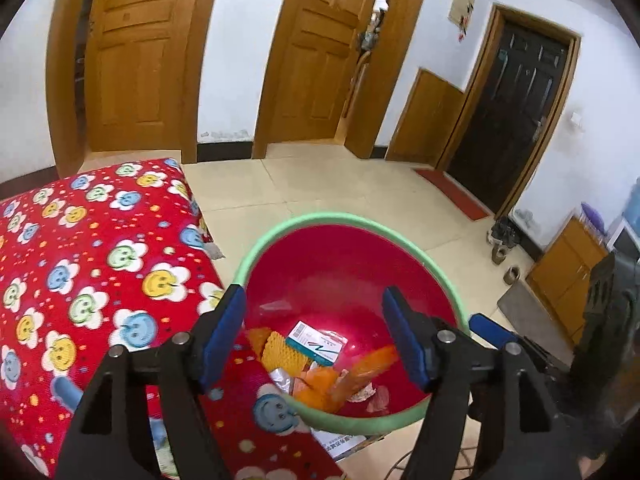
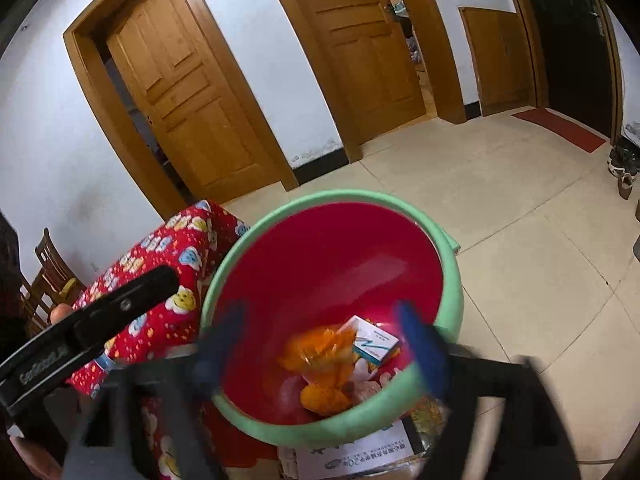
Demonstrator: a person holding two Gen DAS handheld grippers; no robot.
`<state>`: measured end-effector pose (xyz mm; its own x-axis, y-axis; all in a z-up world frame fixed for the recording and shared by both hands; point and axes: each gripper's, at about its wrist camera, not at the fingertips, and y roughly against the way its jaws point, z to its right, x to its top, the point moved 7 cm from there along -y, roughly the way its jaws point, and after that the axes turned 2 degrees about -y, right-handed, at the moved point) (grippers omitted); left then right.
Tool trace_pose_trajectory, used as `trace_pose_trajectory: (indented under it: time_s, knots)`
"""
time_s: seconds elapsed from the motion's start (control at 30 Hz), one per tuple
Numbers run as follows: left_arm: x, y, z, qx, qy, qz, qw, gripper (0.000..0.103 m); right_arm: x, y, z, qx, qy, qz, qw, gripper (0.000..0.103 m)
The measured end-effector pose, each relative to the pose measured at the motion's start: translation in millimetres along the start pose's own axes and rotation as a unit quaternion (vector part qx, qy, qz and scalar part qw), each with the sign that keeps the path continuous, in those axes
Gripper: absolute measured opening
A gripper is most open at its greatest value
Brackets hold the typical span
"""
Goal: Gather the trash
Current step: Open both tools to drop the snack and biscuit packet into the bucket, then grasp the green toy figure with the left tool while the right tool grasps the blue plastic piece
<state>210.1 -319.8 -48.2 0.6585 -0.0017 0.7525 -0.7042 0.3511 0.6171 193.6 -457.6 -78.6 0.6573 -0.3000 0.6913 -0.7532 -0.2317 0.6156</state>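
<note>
Hovering over the bin (image 1: 348, 264), both tongs are spread wide with nothing between the pads, so my read is trash was dropped or a new pick is coming; can't tell which. Left tongs (image 1: 314, 336) sit lower centre of the left wrist view, blue pads framing the bin's mouth. Right tongs (image 2: 324, 344) are in the lower centre of the right wrist view, badly blurred, pads still clearly apart. Bin is red inside with a green rim, lower middle of both frames, just beside the red smiley-flower cloth (image 1: 92, 264) covering the worktop at left. Trash lies at the bin bottom: a white-teal small box (image 1: 316, 342), orange foam netting (image 1: 280, 350), an orange wrapper (image 1: 368, 368), a silver foil scrap (image 1: 282, 378). Bin likely sits at the worktop edge so items can go straight in. Left view shows the contents sharp, plus a blue pad of the other tool at lower right. Right view shows the box (image 2: 374, 342) and an orange heap (image 2: 324, 360) smeared, but adds the printed carton (image 2: 360, 456) under the bin, the other tool's black body at lower left, and a wooden chair (image 2: 50, 264) at left edge. Tiled floor (image 1: 320, 184) and wooden doors (image 1: 132, 52) fill the upper frames.
</note>
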Motion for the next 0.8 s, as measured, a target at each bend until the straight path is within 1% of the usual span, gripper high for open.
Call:
trace_pose_trajectory:
  time_s: [0.07,0.2,0.27,0.4,0.47,0.57,0.63,0.7,0.77,0.8]
  knots:
    - [2.6,9.8,-9.5,0.006,0.004,0.000,1.0000,0.075,4.0,4.7,-8.3,-0.002,0.013,0.015,1.000,0.099]
    - [0.3,38.7,-38.1,0.024,-0.001,-0.002,0.9997,0.076,2.9,9.4,-38.1,0.018,0.043,0.015,0.999,0.099]
    - [-3.8,55.1,-57.8,0.041,-0.006,-0.003,0.9991,0.080,-0.5,10.3,-54.2,0.027,0.056,0.011,0.998,0.099]
    - [-13.0,85.1,-103.8,0.077,-0.005,-0.004,0.9970,0.082,-7.7,13.0,-92.1,0.046,0.081,0.009,0.996,0.099]
    - [-18.8,99.9,-130.5,0.099,-0.003,-0.005,0.9951,0.085,-12.7,11.6,-112.2,0.059,0.092,0.002,0.994,0.099]
    - [-31.4,118.7,-175.9,0.142,0.005,-0.013,0.9897,0.087,-24.9,6.5,-142.5,0.067,0.106,-0.017,0.992,0.099]
    - [-43.1,125.6,-209.5,0.169,0.020,-0.026,0.9850,0.087,-38.2,1.0,-162.5,0.074,0.121,-0.034,0.989,0.099]
    - [-57.8,128.4,-243.4,0.204,0.042,-0.047,0.9769,0.087,-54.8,-6.2,-184.4,0.082,0.144,-0.055,0.985,0.099]
    - [-70.8,128.4,-267.8,0.220,0.067,-0.061,0.9714,0.087,-69.1,-13.4,-201.7,0.083,0.177,-0.069,0.978,0.099]
    - [-77.5,128.3,-277.8,0.217,0.086,-0.068,0.9701,0.087,-75.4,-16.8,-209.2,0.079,0.194,-0.072,0.975,0.098]
